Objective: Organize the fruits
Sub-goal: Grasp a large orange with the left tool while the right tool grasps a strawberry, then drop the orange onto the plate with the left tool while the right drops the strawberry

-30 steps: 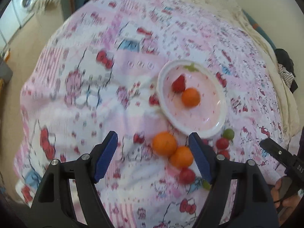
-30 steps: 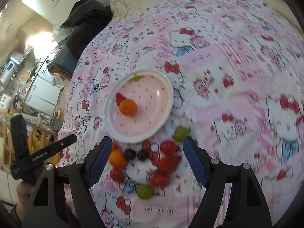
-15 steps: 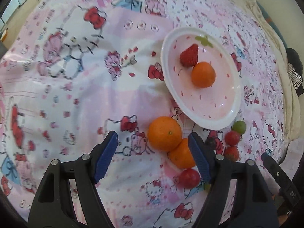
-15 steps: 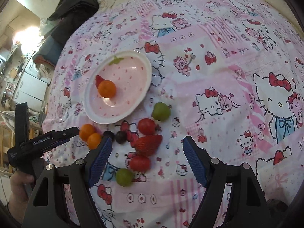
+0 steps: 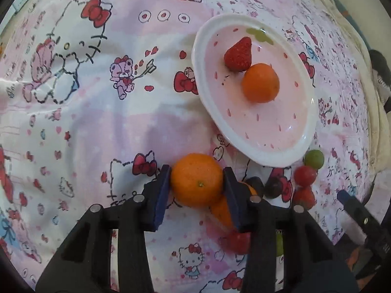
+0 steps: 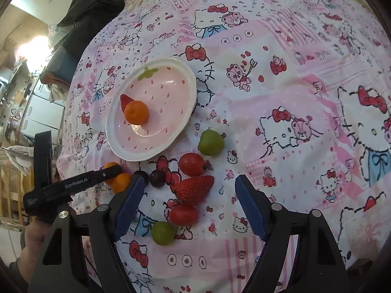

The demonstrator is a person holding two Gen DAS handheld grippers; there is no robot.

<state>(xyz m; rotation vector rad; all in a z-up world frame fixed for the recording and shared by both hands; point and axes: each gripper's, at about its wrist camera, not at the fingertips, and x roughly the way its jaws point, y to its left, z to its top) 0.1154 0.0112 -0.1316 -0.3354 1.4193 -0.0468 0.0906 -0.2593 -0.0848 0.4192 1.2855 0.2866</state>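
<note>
My left gripper (image 5: 196,179) is shut on an orange mandarin (image 5: 196,180) that rests on the cloth just below the pink plate (image 5: 303,144). A second mandarin (image 5: 222,212) lies against it, partly hidden by the right finger. The plate holds a strawberry (image 5: 239,53) and a mandarin (image 5: 260,83); it also shows in the right wrist view (image 6: 122,151). My right gripper (image 6: 188,207) is open above a strawberry (image 6: 193,189), a red tomato (image 6: 183,214) and a green fruit (image 6: 163,233). The left gripper (image 6: 107,171) shows there at the two mandarins.
More fruit lies below the plate: a green one (image 6: 210,142), a red tomato (image 6: 191,164), two dark grapes (image 6: 157,178). The Hello Kitty cloth (image 6: 293,97) covers the whole surface. Dark clothes (image 6: 90,7) lie at the far edge, furniture beyond the left edge.
My left gripper came down and closed on the mandarin. My right gripper moved lower and closer to the fruit pile, still open.
</note>
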